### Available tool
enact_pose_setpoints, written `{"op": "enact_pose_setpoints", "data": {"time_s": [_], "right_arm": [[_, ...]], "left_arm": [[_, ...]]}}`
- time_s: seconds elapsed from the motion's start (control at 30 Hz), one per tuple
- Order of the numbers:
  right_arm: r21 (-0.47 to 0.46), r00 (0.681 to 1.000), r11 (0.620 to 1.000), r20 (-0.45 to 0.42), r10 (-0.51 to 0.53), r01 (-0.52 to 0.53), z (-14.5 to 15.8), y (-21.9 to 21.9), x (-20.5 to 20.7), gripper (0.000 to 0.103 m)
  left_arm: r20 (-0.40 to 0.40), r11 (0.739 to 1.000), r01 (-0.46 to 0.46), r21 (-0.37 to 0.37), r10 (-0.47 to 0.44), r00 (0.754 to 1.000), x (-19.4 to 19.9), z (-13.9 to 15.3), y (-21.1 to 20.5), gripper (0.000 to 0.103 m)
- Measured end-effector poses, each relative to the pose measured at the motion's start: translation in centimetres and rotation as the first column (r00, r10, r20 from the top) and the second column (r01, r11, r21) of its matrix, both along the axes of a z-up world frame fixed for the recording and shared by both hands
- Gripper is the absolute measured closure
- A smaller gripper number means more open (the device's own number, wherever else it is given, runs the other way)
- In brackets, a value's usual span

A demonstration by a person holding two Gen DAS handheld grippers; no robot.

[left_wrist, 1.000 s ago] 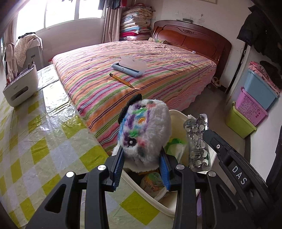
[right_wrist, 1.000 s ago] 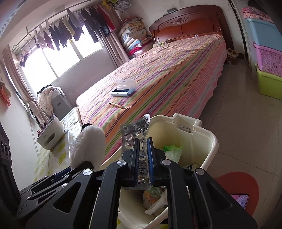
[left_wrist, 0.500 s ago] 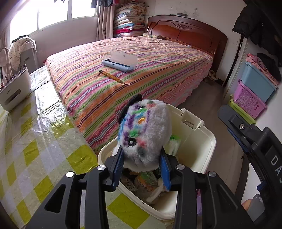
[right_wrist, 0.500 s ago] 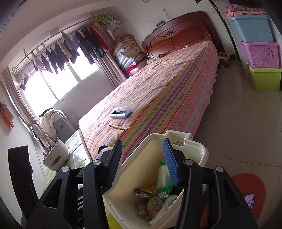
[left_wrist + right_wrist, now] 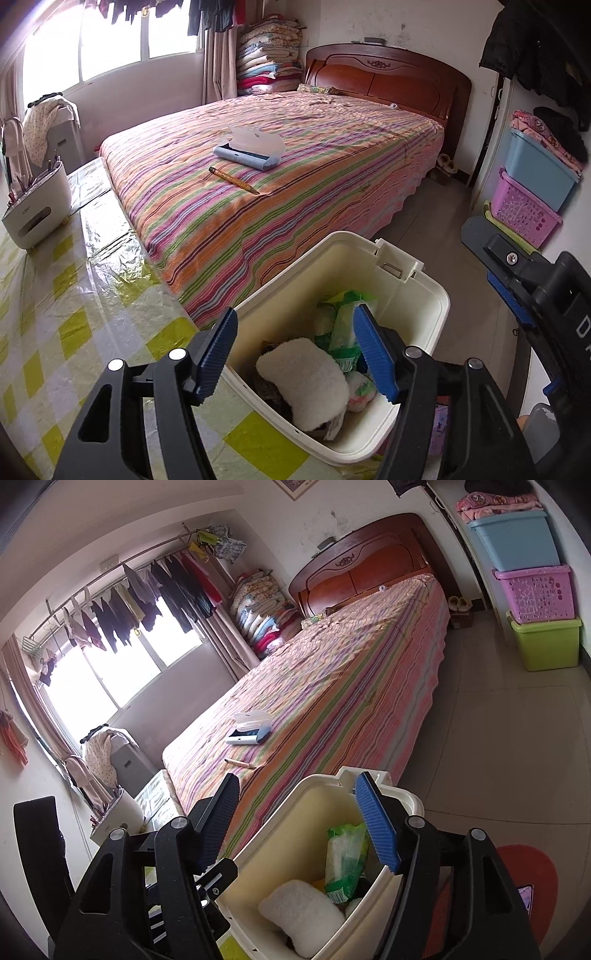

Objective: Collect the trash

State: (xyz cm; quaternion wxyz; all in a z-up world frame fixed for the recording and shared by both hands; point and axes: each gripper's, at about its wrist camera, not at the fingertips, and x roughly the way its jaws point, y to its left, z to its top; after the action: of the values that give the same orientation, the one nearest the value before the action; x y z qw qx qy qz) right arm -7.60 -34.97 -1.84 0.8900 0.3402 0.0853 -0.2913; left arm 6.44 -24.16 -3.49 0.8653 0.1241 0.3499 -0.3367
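You've dropped the plush toy (image 5: 303, 384) into the bin (image 5: 406, 306), lower centre; your left gripper (image 5: 295, 354) and right gripper (image 5: 299, 823) gape wide, empty.

Letter "D" on right gripper (image 5: 509, 295) body, small unreadable logo on white organizer (image 5: 37, 210)

- The table (image 5: 74, 302) wears a yellow-and-white checked plastic cover; a white holder with pens (image 5: 35, 206) stands at its far left end
- The bed (image 5: 314, 155), just beside the table, has a striped spread; on it lie an open blue case (image 5: 251, 149) and, near that, a pencil (image 5: 233, 180)
- The tiled floor (image 5: 498, 746) carries a cream bin (image 5: 417, 295) against the table edge, a red mat (image 5: 532, 871), slippers (image 5: 460, 603) by the bed's far end, and stacked baskets (image 5: 535, 602) at the wall
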Motion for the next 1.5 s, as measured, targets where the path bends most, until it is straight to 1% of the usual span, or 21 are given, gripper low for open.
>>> {"op": "enact_pose_setpoints", "data": {"time_s": [0.03, 0.1, 0.13, 0.2, 0.3, 0.33, 0.4, 0.47, 0.63, 0.8, 0.87, 0.9, 0.97, 1.03, 1.17, 1.33, 1.5], "right_arm": [[-0.002, 1.0, 1.0, 0.002, 0.004, -0.004, 0.0, 0.1, -0.1, 0.034], [-0.012, 1.0, 1.0, 0.001, 0.007, -0.007, 0.1, 0.4, -0.3, 0.032], [-0.021, 1.0, 1.0, -0.006, 0.014, -0.014, 0.2, 0.6, -0.3, 0.028], [-0.035, 0.999, 0.998, -0.019, 0.045, -0.046, 0.3, 1.3, -0.5, 0.025], [-0.086, 0.996, 0.993, -0.033, 0.078, -0.08, 0.9, 3.1, -1.4, 0.017], [-0.108, 0.995, 0.989, -0.044, 0.092, -0.096, 1.0, 3.8, -1.6, 0.013], [-0.139, 0.988, 0.98, -0.074, 0.133, -0.142, 1.0, 5.0, -1.9, 0.008], [-0.144, 0.981, 0.974, -0.111, 0.162, -0.177, 0.7, 5.9, -2.2, 0.008], [-0.189, 0.957, 0.948, -0.192, 0.219, -0.255, 0.2, 8.1, -2.7, 0.007], [-0.189, 0.947, 0.938, -0.196, 0.254, -0.291, -0.5, 9.2, -3.5, 0.007], [-0.196, 0.944, 0.933, -0.201, 0.263, -0.302, -0.5, 9.4, -3.4, 0.007], [-0.192, 0.941, 0.932, -0.207, 0.267, -0.307, -0.6, 9.4, -3.2, 0.007], [-0.179, 0.937, 0.933, -0.219, 0.272, -0.313, -0.6, 9.4, -2.8, 0.007], [-0.163, 0.934, 0.932, -0.213, 0.286, -0.322, -0.7, 9.3, -2.8, 0.007], [-0.186, 0.934, 0.929, -0.227, 0.276, -0.319, -0.6, 9.5, -2.7, 0.007], [-0.167, 0.935, 0.934, -0.222, 0.277, -0.317, -0.7, 9.0, -2.7, 0.007], [-0.173, 0.935, 0.933, -0.223, 0.275, -0.315, -0.7, 9.1, -2.7, 0.007]], "left_arm": [[0.014, 1.0, -0.014, -0.008, 0.014, 1.0, -0.2, 0.4, 0.3, 0.035], [0.026, 0.999, -0.047, -0.024, 0.047, 0.999, -0.7, 1.1, 1.2, 0.029], [0.04, 0.997, -0.071, -0.028, 0.072, 0.997, -1.1, 1.5, 1.7, 0.029], [0.062, 0.993, -0.113, -0.036, 0.115, 0.991, -1.9, 2.1, 3.0, 0.026], [0.105, 0.984, -0.177, -0.031, 0.179, 0.978, -3.4, 2.6, 5.1, 0.023], [0.123, 0.98, -0.199, -0.025, 0.201, 0.972, -4.0, 2.6, 5.9, 0.023], [0.161, 0.973, -0.23, -0.006, 0.228, 0.96, -5.1, 2.4, 7.2, 0.023], [0.155, 0.969, -0.247, 0.0, 0.244, 0.957, -5.7, 1.8, 8.8, 0.022], [0.145, 0.946, -0.325, -0.008, 0.323, 0.935, -6.9, 0.9, 12.4, 0.023], [0.096, 0.936, -0.347, -0.065, 0.352, 0.931, -8.2, 0.2, 14.8, 0.022], [0.11, 0.94, -0.326, -0.104, 0.337, 0.935, -9.0, 0.6, 15.1, 0.022], [0.127, 0.941, -0.321, -0.11, 0.334, 0.934, -9.2, 0.8, 15.1, 0.022], [0.139, 0.936, -0.336, -0.106, 0.348, 0.927, -9.1, 0.8, 14.9, 0.022], [0.119, 0.933, -0.343, -0.109, 0.355, 0.927, -8.9, 0.6, 15.1, 0.022], [0.107, 0.927, -0.359, -0.105, 0.37, 0.923, -8.7, 0.5, 15.3, 0.022], [0.112, 0.926, -0.363, -0.1, 0.373, 0.921, -8.6, 0.5, 15.3, 0.022], [0.12, 0.93, -0.357, -0.088, 0.365, 0.923, -8.7, 0.4, 15.1, 0.022]]}}
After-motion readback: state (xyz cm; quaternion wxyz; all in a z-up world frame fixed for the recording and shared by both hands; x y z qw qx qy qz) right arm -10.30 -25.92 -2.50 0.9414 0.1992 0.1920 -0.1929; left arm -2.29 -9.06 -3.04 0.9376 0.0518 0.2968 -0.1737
